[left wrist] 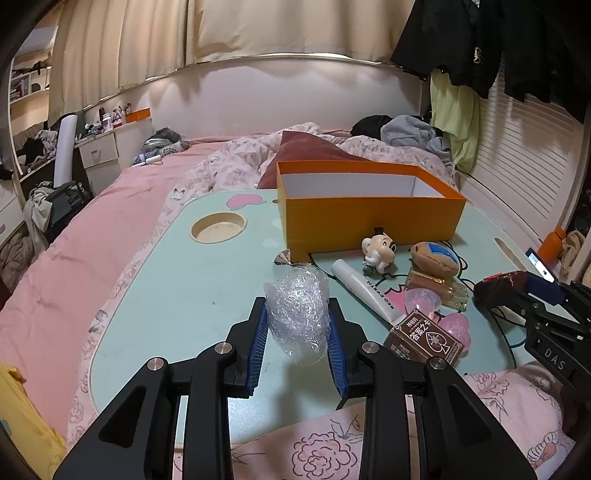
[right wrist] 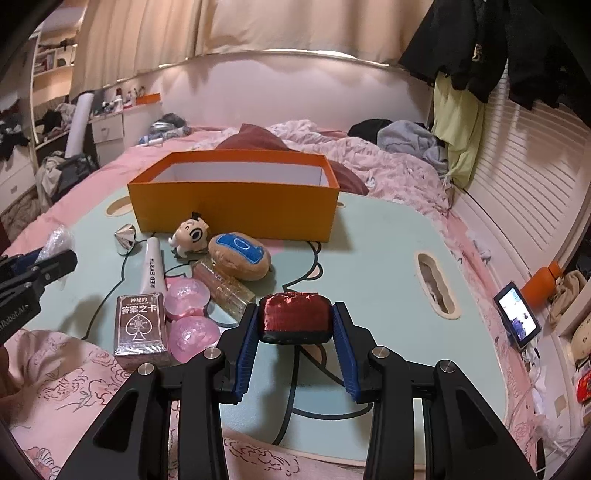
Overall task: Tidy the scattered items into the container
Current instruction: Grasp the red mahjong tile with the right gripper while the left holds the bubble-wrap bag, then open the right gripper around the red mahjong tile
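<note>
Holding things in both grippers is the step now: the left gripper [left wrist: 297,325] squeezes a crinkly clear ball of bubble wrap [left wrist: 298,314], and the right gripper [right wrist: 294,326] pinches a small shiny red cushion with a black base [right wrist: 294,318]. Next, each must go up and over into the open orange cardboard box [right wrist: 236,206], far across the pale green lap table [right wrist: 388,258].

Pretty clearly someone's bedroom at home. There's a bed with a pink sheet [left wrist: 92,221] and a rumpled floral duvet [right wrist: 388,162], cream curtains [left wrist: 221,29] along the back wall, clothes hanging on the right [left wrist: 480,48], and a cluttered white nightstand [left wrist: 99,147]. A small lap desk [left wrist: 177,302] sits right on the bed.
</note>
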`<state>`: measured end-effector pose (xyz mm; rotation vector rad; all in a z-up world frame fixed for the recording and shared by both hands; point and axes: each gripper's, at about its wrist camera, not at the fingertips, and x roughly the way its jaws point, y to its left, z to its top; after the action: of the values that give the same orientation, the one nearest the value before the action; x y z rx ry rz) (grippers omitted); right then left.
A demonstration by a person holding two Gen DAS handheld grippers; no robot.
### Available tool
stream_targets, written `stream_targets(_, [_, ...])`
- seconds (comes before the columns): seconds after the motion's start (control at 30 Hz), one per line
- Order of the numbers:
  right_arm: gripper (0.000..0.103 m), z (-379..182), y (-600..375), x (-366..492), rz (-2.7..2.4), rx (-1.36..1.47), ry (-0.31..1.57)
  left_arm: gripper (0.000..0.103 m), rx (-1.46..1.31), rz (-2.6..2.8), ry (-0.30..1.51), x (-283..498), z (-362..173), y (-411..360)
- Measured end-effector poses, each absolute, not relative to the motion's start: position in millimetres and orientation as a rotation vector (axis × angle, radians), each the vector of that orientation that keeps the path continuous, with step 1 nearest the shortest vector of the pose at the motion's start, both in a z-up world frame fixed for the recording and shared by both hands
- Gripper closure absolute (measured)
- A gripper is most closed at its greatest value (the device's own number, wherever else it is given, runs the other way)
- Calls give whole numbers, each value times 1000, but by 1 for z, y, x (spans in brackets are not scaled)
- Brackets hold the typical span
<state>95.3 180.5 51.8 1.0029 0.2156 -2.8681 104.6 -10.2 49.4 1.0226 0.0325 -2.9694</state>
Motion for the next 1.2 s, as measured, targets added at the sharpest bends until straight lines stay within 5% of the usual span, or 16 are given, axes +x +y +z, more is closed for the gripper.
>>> stream_targets(0.47, [64,25,181,71,-2716,1242,169,71,1023,-2971,34,105,50,-11])
stream_targets(0.7, [38,27,173,69,-2730,1226,238,71,1022,-2971,33,105,51,-11])
stream_targets(1.2, [41,25,181,43,-2735,1275,184,71,1029,-2967,21,104,50,-9])
